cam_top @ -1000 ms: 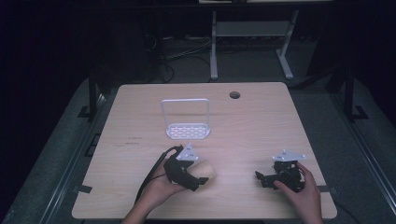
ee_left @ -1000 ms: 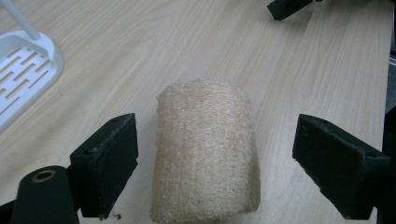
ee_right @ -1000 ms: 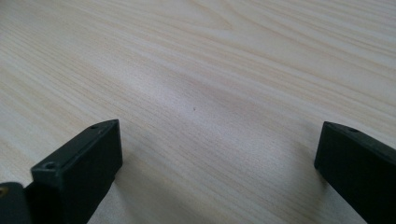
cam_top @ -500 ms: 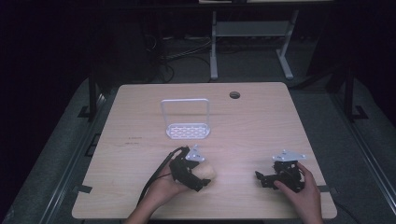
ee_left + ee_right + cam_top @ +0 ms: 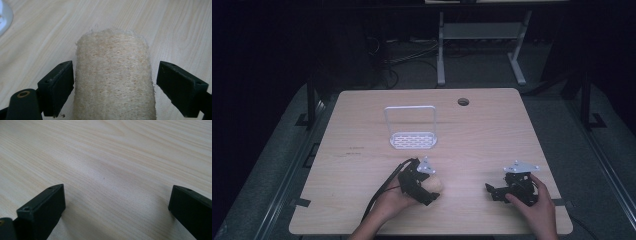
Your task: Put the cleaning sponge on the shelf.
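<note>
A tan loofah sponge [image 5: 435, 184] lies on the wooden table [image 5: 472, 135] near its front edge. My left gripper [image 5: 428, 189] reaches over it with a hand behind. In the left gripper view the loofah [image 5: 113, 77] stands between the two black jaws of the left gripper [image 5: 115, 66]: the left jaw touches its side, the right jaw stands a small gap away. My right gripper [image 5: 490, 190] rests low at the front right, held by a hand, pointing left. The right gripper [image 5: 117, 188] is open over bare wood.
A white perforated tray with a tall wire handle [image 5: 412, 139] stands at the table's middle, behind the loofah; its rim [image 5: 3, 15] shows at top left. A cable hole [image 5: 463, 102] is near the far edge. The dark floor and a metal stand lie beyond.
My left gripper has tipped and shifted slightly right, coming down around the loofah. The right gripper has stayed in place.
</note>
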Tool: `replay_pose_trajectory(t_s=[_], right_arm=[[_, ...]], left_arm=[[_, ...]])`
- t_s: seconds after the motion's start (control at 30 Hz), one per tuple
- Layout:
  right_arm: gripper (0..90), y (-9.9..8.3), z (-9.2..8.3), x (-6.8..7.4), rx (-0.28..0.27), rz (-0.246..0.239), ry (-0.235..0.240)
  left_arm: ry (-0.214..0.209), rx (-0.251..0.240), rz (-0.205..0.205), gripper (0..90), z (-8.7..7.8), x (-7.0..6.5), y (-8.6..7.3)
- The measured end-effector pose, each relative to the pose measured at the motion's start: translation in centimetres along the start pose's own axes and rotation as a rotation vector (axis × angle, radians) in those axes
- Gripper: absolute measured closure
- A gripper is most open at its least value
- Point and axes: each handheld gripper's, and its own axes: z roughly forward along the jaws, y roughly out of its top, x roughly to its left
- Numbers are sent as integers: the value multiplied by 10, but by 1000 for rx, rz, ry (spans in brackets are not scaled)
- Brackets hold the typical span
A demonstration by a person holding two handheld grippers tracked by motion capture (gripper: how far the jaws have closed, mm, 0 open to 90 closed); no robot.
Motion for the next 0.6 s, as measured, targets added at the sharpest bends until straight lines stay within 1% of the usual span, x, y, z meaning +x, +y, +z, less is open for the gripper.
replay_pose_trajectory(t_s=[0.13, 0.27, 0.33, 0.4, 0.5, 0.6], right_arm=[[7, 0, 0, 0, 0, 0, 0], [7, 0, 0, 0, 0, 0, 0], [7, 0, 0, 0, 0, -1, 0], [7, 0, 0, 0, 0, 0, 0], [7, 0, 0, 0, 0, 0, 0], [7, 0, 0, 0, 0, 0, 0]], left_arm=[[3, 12, 4, 143, 3, 0, 0], [0, 15, -2, 151, 5, -1, 0], [-4, 11, 1, 174, 5, -1, 0], [0, 12, 2, 176, 5, -1, 0], [-1, 10, 1, 220, 5, -1, 0], [11, 17, 3, 248, 4, -1, -1]])
